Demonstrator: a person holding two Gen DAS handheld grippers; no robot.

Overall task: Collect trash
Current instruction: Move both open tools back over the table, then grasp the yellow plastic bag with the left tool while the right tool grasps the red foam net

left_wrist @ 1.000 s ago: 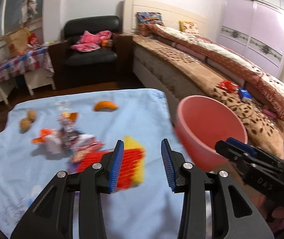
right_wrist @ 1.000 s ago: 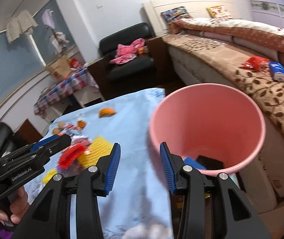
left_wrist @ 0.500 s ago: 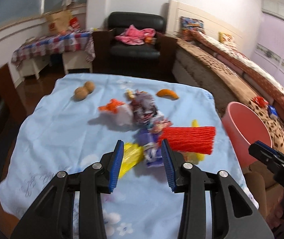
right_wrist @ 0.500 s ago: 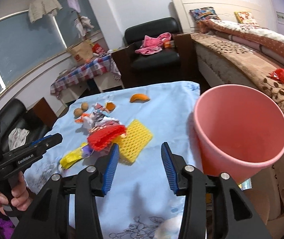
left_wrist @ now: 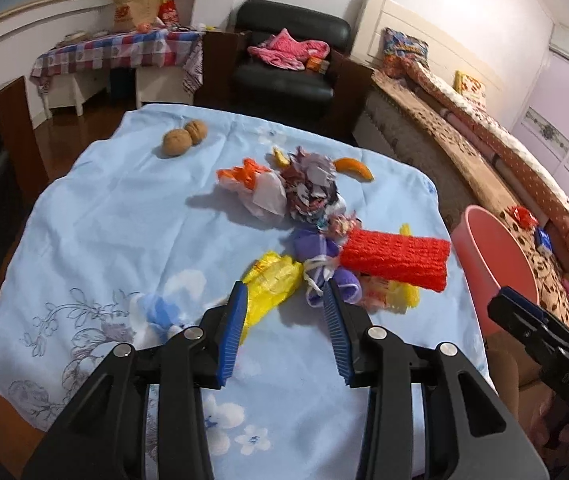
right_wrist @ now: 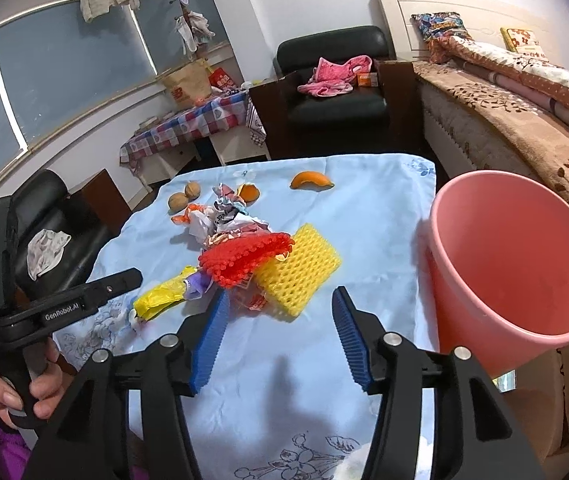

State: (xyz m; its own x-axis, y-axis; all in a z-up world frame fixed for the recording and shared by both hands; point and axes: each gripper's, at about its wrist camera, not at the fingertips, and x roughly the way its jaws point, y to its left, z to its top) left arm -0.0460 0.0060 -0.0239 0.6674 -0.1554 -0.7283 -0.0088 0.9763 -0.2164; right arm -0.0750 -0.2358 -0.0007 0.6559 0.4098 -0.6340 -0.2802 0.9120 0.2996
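Left gripper [left_wrist: 284, 312]: mine, jaws parted at a middling gap, nothing between the pads; pointed down at the near end of the trash pile.
Yellow bag [left_wrist: 272, 280]: crumpled, on the bench cloth, just ahead of my left gripper's left finger; nearest piece to that hand.
Purple wrapper [left_wrist: 336, 280]: just ahead of the right finger, touching the yellow bag.
Red mesh sleeve [left_wrist: 396, 258]: long axis crosswise to my left gripper, lying atop the yellow foam net [right_wrist: 298, 270].
Right gripper [right_wrist: 278, 320]: mine, jaws have just been opening, now wide and empty; the foam net's near corner lies just ahead between them.
Pink bin [right_wrist: 512, 264]: off the bench's right edge, beside my right gripper.
Judgement: right hand is nearer the bin, left nearer the bag.
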